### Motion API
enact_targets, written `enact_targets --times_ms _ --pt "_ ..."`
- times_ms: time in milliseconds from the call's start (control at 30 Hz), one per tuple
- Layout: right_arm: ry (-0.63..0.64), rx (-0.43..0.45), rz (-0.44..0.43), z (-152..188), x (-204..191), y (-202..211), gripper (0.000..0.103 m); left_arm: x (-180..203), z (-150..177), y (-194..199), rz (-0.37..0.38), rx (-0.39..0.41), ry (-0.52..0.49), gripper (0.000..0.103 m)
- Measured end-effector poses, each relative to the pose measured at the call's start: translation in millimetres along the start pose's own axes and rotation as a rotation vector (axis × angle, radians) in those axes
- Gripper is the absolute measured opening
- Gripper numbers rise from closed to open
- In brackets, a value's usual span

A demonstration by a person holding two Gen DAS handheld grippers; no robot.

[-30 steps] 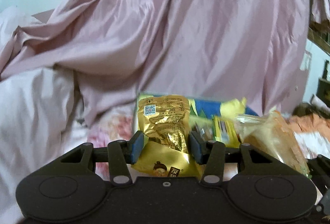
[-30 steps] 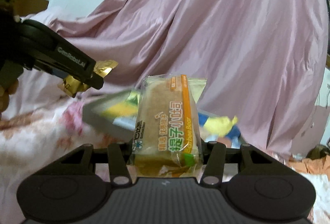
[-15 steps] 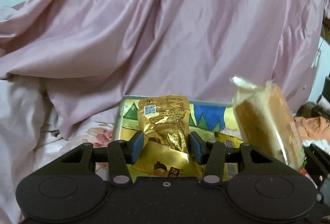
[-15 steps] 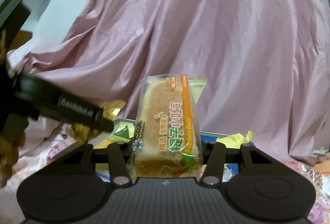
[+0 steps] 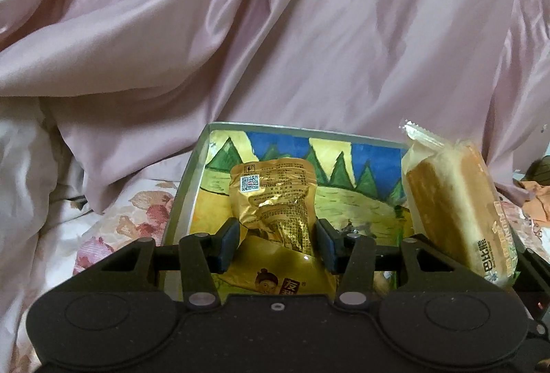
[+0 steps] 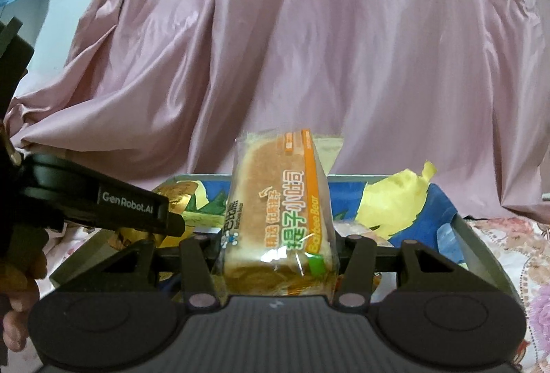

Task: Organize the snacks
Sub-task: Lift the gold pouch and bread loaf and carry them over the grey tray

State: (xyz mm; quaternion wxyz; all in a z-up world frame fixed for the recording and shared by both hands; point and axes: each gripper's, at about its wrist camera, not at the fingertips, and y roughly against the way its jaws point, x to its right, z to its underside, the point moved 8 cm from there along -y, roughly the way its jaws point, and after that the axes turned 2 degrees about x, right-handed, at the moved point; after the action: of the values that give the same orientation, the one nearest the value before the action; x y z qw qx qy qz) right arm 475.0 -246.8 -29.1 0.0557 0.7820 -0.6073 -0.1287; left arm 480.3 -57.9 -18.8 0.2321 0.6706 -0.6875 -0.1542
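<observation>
I have my left gripper (image 5: 276, 244) clamped on a gold foil snack packet (image 5: 275, 201) and my right gripper (image 6: 276, 256) clamped on a wrapped bread loaf (image 6: 280, 215), both held just above the near end of the painted box (image 5: 192, 166) that sits on the floral bedsheet (image 5: 113, 228) before the pink cover (image 5: 275, 29). I judge this the placing step. The next move calls for lowering each pack onto bare box floor, bread on the right and foil on the left, then parting the fingers without tangling the two tools.
</observation>
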Motion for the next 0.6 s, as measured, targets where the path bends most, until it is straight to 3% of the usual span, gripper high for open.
enact_targets --times_ms 400,600 --pt "-0.033 -0.003 0.008 0 4 -1 0.056 1 8 -14 -0.007 -0.026 0.034 0.051" --pt "-0.03 0.003 0.016 0 3 -1 0.062 -3 8 -15 0.002 -0.027 0.066 0.058"
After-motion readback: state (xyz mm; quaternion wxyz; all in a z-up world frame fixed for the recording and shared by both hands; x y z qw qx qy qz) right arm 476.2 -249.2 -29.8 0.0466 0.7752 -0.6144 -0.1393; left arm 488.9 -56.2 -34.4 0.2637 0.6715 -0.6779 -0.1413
